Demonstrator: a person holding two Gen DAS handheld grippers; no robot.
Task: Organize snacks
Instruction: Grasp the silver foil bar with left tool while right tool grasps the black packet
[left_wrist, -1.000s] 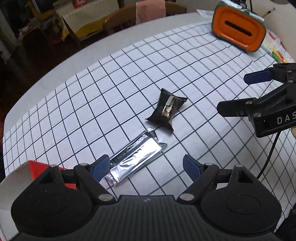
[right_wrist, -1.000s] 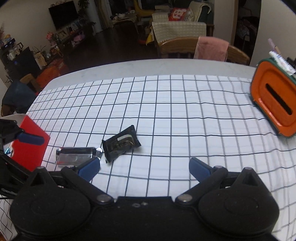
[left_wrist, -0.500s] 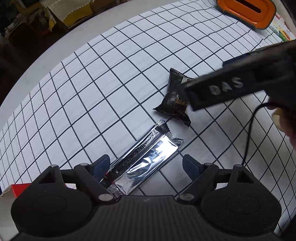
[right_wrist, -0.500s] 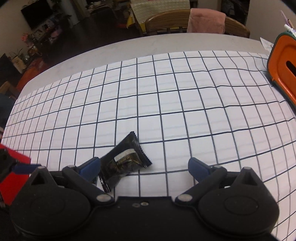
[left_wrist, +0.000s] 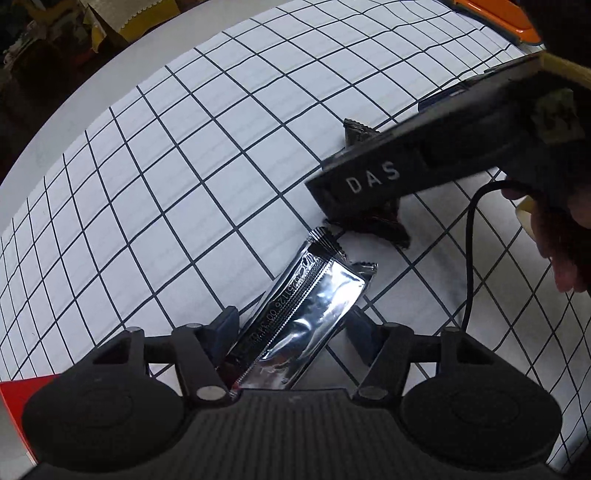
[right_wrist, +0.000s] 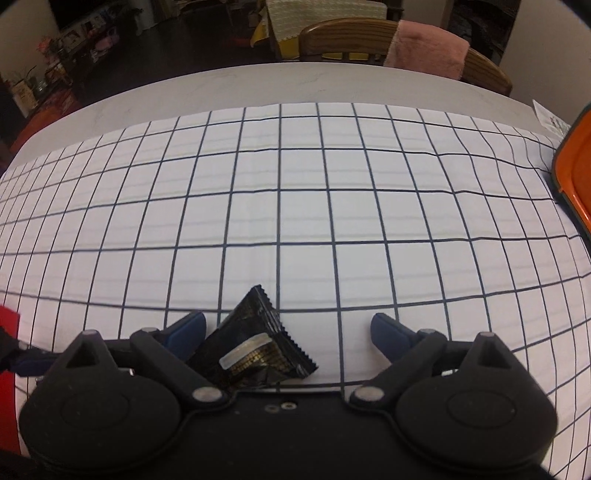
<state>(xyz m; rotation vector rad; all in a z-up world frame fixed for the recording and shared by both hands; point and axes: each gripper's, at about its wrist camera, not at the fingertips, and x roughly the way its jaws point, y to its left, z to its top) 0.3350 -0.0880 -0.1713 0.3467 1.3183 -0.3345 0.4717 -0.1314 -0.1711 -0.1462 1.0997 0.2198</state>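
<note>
Carefully now: your left gripper (left_wrist: 291, 325) has just been closing around the shiny silver foil snack bar (left_wrist: 301, 314), which lies flat on the white grid-lined tablecloth (left_wrist: 184, 184) between the blue pads; the pads look close to its edges, but you cannot yet call it a firm pinch. The bar's long axis runs diagonally, near end under the gripper body, crimped far end pointing up-right toward the crumpled black snack packet (right_wrist: 255, 347). Slick foil squeezed across its width may buckle or slip out.

Your right gripper (right_wrist: 288, 328) has also been narrowing but stands spread wide, the packet between its fingers and nearer the left one, untouched. Closing off-centre could shove it aside. The two tools sit close and may collide.
</note>
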